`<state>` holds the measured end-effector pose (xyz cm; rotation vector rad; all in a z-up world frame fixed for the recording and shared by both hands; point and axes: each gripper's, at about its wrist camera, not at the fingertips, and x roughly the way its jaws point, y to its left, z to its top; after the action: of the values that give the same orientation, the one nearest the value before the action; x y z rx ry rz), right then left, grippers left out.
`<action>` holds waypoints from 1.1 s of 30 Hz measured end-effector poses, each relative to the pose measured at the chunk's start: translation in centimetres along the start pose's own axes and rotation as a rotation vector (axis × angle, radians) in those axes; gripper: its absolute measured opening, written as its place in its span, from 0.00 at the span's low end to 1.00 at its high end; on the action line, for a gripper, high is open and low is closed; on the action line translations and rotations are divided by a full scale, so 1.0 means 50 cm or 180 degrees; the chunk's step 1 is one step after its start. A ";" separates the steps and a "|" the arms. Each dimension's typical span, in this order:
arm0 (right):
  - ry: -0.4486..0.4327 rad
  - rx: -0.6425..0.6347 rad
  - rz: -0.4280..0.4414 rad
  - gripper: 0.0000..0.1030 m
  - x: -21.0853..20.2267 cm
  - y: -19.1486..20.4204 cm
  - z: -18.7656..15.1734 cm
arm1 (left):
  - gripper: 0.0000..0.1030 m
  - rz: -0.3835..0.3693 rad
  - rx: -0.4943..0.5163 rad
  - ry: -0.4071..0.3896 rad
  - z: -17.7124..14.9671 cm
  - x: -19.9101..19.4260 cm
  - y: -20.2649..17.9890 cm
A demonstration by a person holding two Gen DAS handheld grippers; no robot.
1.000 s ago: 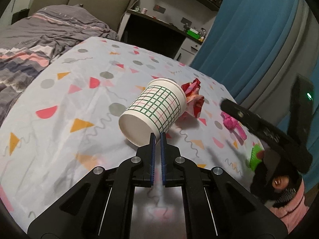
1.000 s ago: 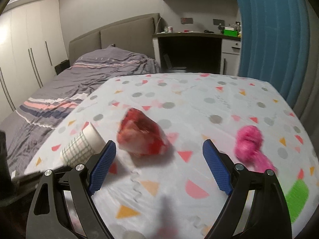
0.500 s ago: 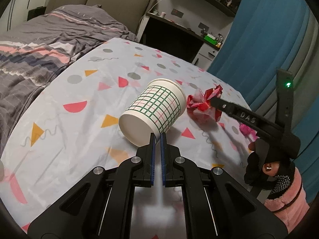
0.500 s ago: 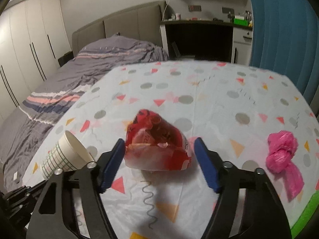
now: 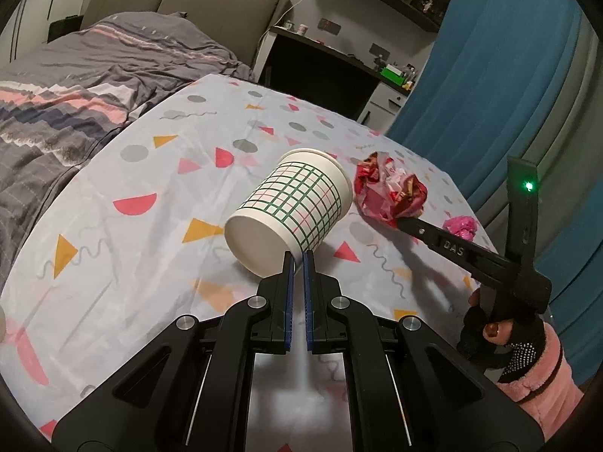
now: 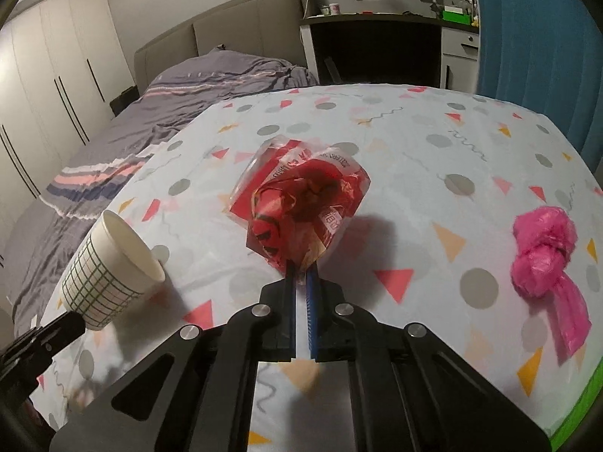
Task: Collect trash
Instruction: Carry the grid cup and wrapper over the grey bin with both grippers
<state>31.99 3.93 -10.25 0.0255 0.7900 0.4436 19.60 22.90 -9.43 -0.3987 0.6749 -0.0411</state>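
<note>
Both claws are clamped: our right gripper (image 6: 301,277) has just closed on the red wrapper's (image 6: 301,207) lower edge, and our left gripper (image 5: 297,260) pinches the paper cup's (image 5: 292,207) wall, tilted above the tablecloth (image 5: 150,226). That thin pinch could slip as we lift. The pink bag (image 6: 542,252) waits nearby.

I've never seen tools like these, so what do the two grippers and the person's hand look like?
Both the left gripper and the right gripper are black angular frames with silver bolts and blue ribbed pads. One carries a green light. The hand wears a dotted black fingerless glove and a fuzzy pink sleeve.
</note>
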 end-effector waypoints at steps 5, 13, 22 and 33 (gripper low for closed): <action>-0.0124 0.0040 0.0025 0.05 -0.047 -0.023 -0.006 | 0.04 -0.0030 -0.0002 0.0010 -0.002 0.003 -0.006; -0.0288 0.0023 0.0035 0.05 -0.140 -0.048 -0.036 | 0.04 -0.0121 0.0077 -0.0028 -0.004 -0.007 -0.053; -0.0529 0.0091 -0.0044 0.05 -0.265 -0.105 -0.063 | 0.04 -0.0361 0.0330 -0.0083 0.002 -0.020 -0.178; -0.0895 0.0378 -0.0520 0.05 -0.446 -0.277 -0.096 | 0.04 -0.0981 0.0847 -0.0012 -0.005 0.008 -0.457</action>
<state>20.12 -18.12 -1.06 0.1302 0.5355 0.2308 21.84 1.66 -1.33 -0.2430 0.5903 -0.4182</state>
